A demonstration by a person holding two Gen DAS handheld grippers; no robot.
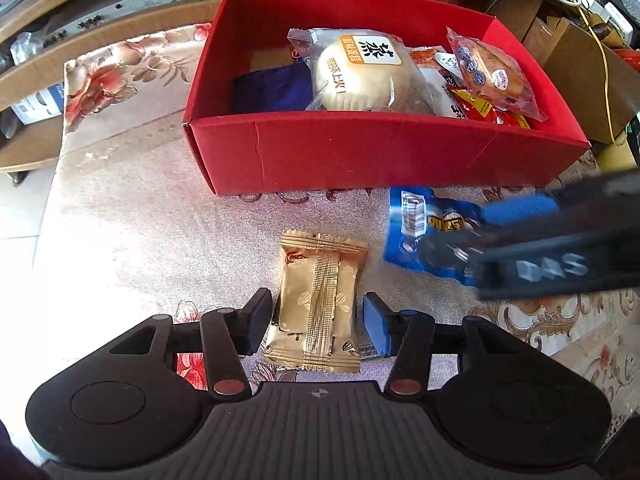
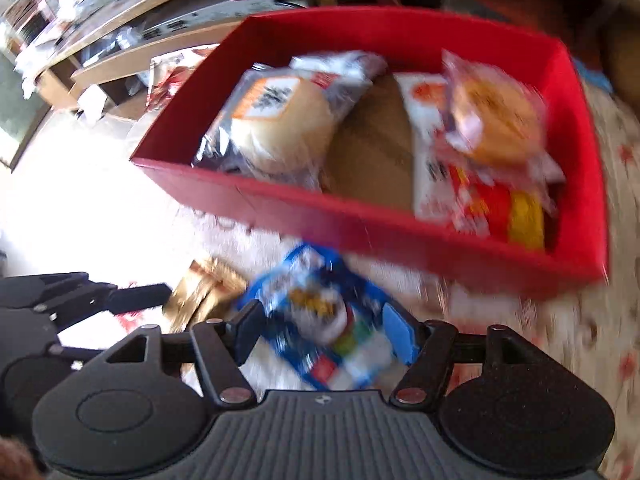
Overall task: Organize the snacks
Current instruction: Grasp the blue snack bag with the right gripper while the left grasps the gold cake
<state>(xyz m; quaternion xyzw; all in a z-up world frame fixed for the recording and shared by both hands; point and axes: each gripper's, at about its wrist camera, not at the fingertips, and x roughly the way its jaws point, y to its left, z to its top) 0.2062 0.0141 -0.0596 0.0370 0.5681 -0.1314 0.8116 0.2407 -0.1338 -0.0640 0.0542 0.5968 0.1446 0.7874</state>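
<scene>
Left gripper spread around gold snack packet; light, crinkly, slippery (grip mid-body). Right gripper spread astride blue snack bag.

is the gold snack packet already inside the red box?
No. In the left wrist view the gold packet lies on the floral cloth in front of the red box, between the open left tool's fingers.

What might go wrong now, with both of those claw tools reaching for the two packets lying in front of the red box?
The left gripper straddles the gold foil snack packet with a gap on each side, so closing could crumple its contents. The right gripper is blurred around the blue plastic snack bag, so its hold might be poor. The red cardboard box has snacks heaped at one end; new ones might slide off.
</scene>
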